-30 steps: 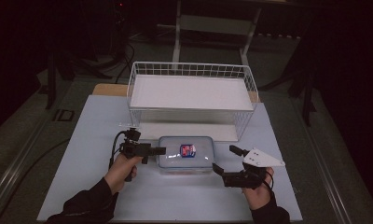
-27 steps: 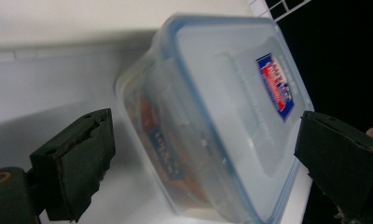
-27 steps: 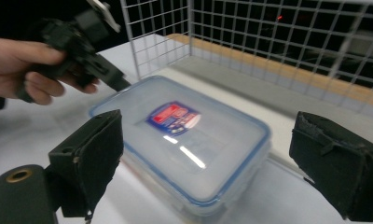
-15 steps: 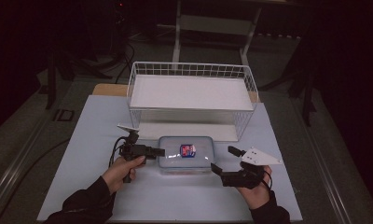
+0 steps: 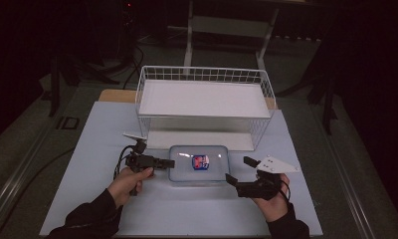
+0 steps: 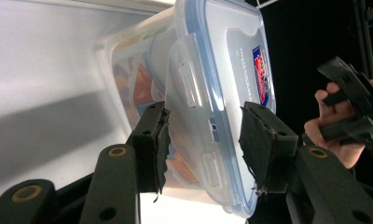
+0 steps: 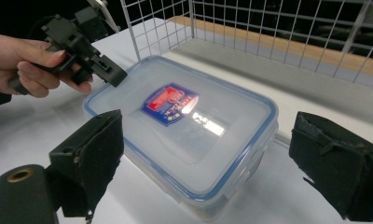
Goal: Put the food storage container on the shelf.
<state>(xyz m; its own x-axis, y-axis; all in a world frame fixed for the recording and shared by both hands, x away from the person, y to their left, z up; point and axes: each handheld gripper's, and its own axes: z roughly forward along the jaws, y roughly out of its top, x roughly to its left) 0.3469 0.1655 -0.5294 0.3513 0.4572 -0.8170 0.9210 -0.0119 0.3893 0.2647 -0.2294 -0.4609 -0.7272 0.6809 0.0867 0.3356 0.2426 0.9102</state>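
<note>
The clear lidded box [image 5: 198, 164] sits on the desk [image 5: 87, 149], just at 6 o'clock of the wire basket [image 5: 204, 74]. It is stiff, smooth plastic, likely slippery, with coloured contents too blurred to name. The left tool [image 6: 203, 140] has just been closing onto the side latch at the box's 9 o'clock end, its pads pressing there. The right tool [image 7: 203, 158] stands wide at 4 o'clock

We're in a lab/recording setup, not a home: white table [image 5: 87, 149] lit w/ dark room around, metal stand legs [image 5: 189, 35] behind, cables [image 5: 18, 174] on grey floor, bare wire basket [image 5: 204, 74] as prop.
</note>
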